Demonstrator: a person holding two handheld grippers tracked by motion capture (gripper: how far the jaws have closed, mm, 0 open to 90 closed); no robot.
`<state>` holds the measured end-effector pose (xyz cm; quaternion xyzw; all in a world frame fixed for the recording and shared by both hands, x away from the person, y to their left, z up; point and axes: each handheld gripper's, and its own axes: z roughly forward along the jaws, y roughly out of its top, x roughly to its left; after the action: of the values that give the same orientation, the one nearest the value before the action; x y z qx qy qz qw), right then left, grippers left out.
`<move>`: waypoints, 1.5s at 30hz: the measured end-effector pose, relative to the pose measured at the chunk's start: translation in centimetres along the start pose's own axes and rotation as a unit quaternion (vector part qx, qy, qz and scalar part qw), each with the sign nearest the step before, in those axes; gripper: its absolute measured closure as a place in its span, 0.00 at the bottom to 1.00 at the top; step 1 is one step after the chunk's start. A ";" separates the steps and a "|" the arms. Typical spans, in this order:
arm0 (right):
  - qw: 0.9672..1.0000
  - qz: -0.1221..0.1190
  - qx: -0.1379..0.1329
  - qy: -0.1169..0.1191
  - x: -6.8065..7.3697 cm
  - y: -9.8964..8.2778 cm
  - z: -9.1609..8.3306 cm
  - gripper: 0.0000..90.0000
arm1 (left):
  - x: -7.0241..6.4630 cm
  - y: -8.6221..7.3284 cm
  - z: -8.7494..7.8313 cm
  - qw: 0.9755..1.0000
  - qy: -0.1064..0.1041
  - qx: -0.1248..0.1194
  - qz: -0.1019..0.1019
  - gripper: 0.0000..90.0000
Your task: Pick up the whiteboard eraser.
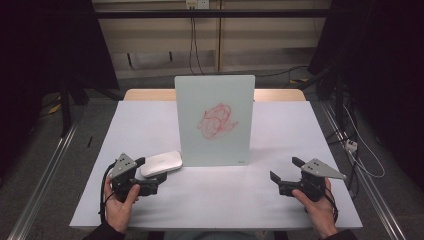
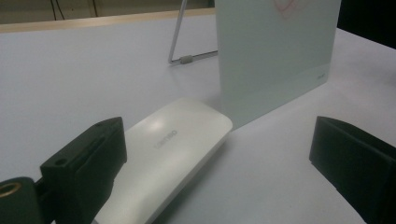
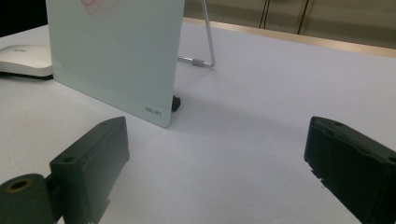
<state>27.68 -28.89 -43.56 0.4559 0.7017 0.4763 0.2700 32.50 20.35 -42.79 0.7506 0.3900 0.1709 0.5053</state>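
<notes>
The white eraser (image 1: pixel 160 164) is seen between the wide jaws of the left gripper (image 1: pixel 150 175) – not pressed – beside the board (image 1: pixel 214 120). The right gripper (image 1: pixel 283 175) is held wide, empty.

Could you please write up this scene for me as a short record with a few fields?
Surface: white table
Board: glass board standing upright on a wire stand, a red scribble on its face
Eraser: white eraser lying flat by the board's lower left corner
Left gripper: open, jaws either side of the eraser's near end, not gripping
Right gripper: open, nothing between the jaws, over bare table near the board's right corner
Work: scribble not yet wiped
</notes>
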 end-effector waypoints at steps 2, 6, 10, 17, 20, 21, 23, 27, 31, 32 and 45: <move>1.000 0.002 0.000 -0.002 0.0 0.0 0.0 0.07 | -0.1 0.2 -0.1 1.000 -0.003 0.002 0.004 0.04; 1.000 0.002 0.001 0.001 -0.2 -0.1 0.1 0.07 | -0.2 0.5 -0.2 1.000 -0.009 0.009 0.006 0.06; 1.000 0.005 0.003 0.005 -0.1 -0.1 0.2 0.07 | 0.2 0.7 -0.1 1.000 -0.011 0.019 0.003 0.08; 1.000 0.004 0.006 0.013 0.0 0.0 0.4 0.07 | 0.9 1.0 0.1 0.999 -0.019 0.027 0.008 0.08; 1.000 0.005 0.007 0.016 0.0 0.0 0.4 0.07 | 1.2 1.1 0.1 0.999 -0.031 0.041 0.007 0.08; 1.000 0.006 0.006 0.017 0.0 0.0 0.4 0.07 | 1.2 1.2 0.1 0.998 -0.035 0.049 0.006 0.08; 1.000 0.008 0.006 0.016 0.0 0.0 0.3 0.06 | 1.2 1.3 0.1 0.997 -0.052 0.055 0.014 0.08; 1.000 0.009 0.005 0.015 0.0 0.0 0.2 0.06 | 1.0 1.8 0.3 0.995 -0.056 0.069 0.044 0.09; 1.000 0.007 0.006 0.018 0.1 0.0 0.3 0.06 | 1.5 2.5 0.7 0.996 -0.056 0.064 0.042 0.05; 1.000 0.007 0.006 0.018 0.1 0.0 0.3 0.06 | 1.8 2.7 0.8 0.995 -0.056 0.065 0.044 0.05; 1.000 0.011 0.011 0.017 0.1 -0.1 0.4 0.06 | 3.9 4.4 2.3 0.992 -0.060 0.098 0.057 0.07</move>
<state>27.93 -28.65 -43.78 0.4584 0.7063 0.4790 0.2480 38.27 21.03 -40.36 0.8264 0.3307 0.1146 0.4411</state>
